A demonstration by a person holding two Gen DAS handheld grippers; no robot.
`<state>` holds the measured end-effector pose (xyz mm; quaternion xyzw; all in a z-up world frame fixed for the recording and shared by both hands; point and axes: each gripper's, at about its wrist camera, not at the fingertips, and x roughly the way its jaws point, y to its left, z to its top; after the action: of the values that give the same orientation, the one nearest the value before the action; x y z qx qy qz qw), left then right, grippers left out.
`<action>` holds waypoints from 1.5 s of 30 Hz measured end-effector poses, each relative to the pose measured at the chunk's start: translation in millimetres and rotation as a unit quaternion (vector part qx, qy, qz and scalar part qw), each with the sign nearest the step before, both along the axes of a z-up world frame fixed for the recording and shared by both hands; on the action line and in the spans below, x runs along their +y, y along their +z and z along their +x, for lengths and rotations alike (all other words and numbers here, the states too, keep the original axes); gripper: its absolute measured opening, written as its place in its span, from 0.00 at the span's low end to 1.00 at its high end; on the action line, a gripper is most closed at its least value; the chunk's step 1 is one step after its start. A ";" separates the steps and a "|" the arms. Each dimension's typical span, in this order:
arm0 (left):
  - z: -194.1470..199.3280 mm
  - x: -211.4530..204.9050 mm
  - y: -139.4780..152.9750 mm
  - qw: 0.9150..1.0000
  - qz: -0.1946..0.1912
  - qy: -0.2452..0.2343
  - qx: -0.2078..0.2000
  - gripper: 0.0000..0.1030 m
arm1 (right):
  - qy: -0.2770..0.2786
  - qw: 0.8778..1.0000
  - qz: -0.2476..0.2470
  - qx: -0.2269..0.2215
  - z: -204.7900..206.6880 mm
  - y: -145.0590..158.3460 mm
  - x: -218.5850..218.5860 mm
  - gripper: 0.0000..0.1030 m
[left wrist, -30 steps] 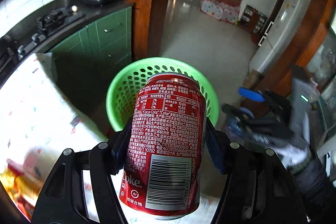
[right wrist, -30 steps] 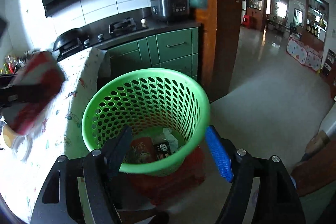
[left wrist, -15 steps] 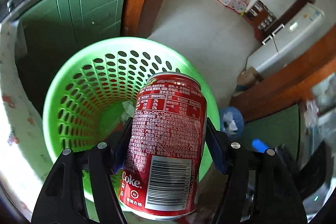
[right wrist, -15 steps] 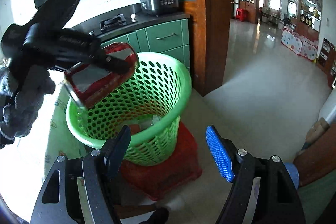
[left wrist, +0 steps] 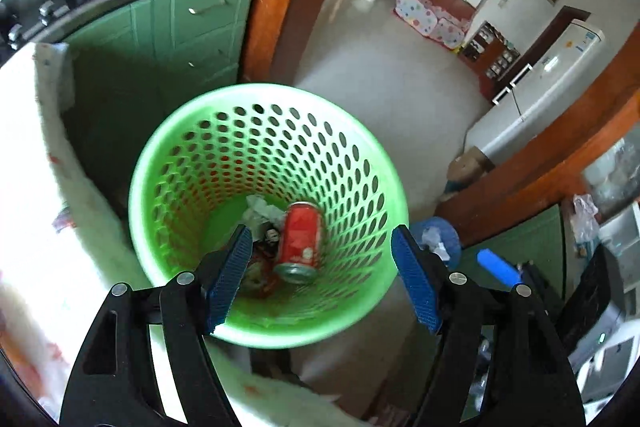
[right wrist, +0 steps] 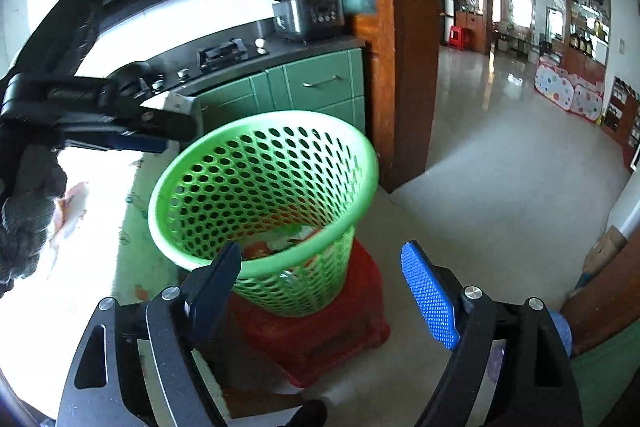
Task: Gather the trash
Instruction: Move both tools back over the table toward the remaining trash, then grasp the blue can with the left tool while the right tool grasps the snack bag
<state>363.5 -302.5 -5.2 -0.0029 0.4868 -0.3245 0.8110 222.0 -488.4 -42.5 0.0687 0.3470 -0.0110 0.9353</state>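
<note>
Left gripper [left wrist: 320, 275] poised above green perforated basket [left wrist: 168, 227], jaws spread wide, empty, red cola can [left wrist: 299, 242] lying inside among wrappers at frame centre, right gripper [right wrist: 320, 291] lower right, jaws apart, empty, beside basket on red stool [right wrist: 320, 339].

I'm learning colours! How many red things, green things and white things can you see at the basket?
Red: 2, the cola can and the stool
Green: 1, the basket
White: 1, crumpled paper
Total: 4
</note>
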 end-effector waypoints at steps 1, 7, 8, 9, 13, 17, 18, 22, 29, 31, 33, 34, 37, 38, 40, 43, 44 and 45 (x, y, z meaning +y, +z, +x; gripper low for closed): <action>-6.1 9.8 5.9 1.000 -0.002 0.005 -0.008 0.69 | 0.003 1.000 0.002 -0.001 4.8 2.7 1.6 0.77; -47.3 65.9 28.5 0.998 -0.001 0.039 -0.053 0.69 | 0.033 0.999 0.000 -0.006 -5.5 21.9 33.0 0.78; -54.4 75.9 31.3 0.997 0.001 0.045 -0.059 0.69 | 0.041 0.999 -0.002 -0.007 -6.5 25.0 40.8 0.80; -60.4 85.1 33.6 0.997 0.002 0.052 -0.063 0.69 | 0.046 0.999 -0.004 -0.008 -5.7 27.7 48.2 0.82; -89.1 129.5 41.3 0.992 0.002 0.086 -0.087 0.69 | 0.075 0.997 -0.004 -0.016 -7.8 38.3 78.9 0.83; -111.4 172.1 41.2 0.988 0.006 0.119 -0.099 0.69 | 0.104 0.994 -0.008 -0.021 -4.7 46.1 111.4 0.87; -115.5 180.3 41.0 0.987 0.007 0.126 -0.102 0.69 | 0.111 0.994 -0.009 -0.022 -2.9 47.4 119.6 0.87; -133.3 222.8 41.4 0.980 0.014 0.162 -0.113 0.69 | 0.141 0.990 -0.002 -0.018 4.4 50.0 151.2 0.87; -153.4 301.1 40.0 0.966 0.029 0.229 -0.120 0.69 | 0.209 0.978 0.003 -0.014 17.2 56.2 212.7 0.87; -158.5 322.9 39.3 0.960 0.033 0.249 -0.121 0.69 | 0.229 0.973 -0.003 -0.016 20.6 59.5 232.5 0.87; -164.4 341.2 38.8 0.955 0.035 0.269 -0.120 0.69 | 0.253 0.967 -0.009 -0.017 25.6 62.6 253.9 0.87; -166.6 355.4 37.9 0.951 0.035 0.283 -0.118 0.69 | 0.263 0.964 -0.012 -0.018 29.3 64.2 264.9 0.87; -170.8 383.7 34.5 0.942 0.041 0.313 -0.112 0.69 | 0.295 0.955 -0.019 -0.017 41.0 67.8 296.3 0.87; -171.7 393.3 33.3 0.939 0.043 0.323 -0.110 0.69 | 0.306 0.952 -0.022 -0.016 45.1 68.7 308.0 0.87; -173.7 408.9 31.2 0.933 0.047 0.339 -0.107 0.69 | 0.326 0.945 -0.027 -0.015 53.5 70.3 328.2 0.87; -177.6 428.2 27.2 0.925 0.048 0.362 -0.101 0.69 | 0.352 0.935 -0.042 -0.015 65.9 71.5 359.7 0.87; -177.3 435.7 25.3 0.923 0.048 0.369 -0.099 0.70 | 0.358 0.932 -0.047 -0.017 70.0 71.8 368.9 0.87; -176.8 439.1 24.0 0.921 0.046 0.374 -0.096 0.70 | 0.368 0.928 -0.051 -0.017 75.2 71.9 378.8 0.87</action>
<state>186.6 136.6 18.8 -0.1161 0.3843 0.0270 0.9155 297.2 -109.6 29.4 -0.1117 0.3314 0.3172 0.8815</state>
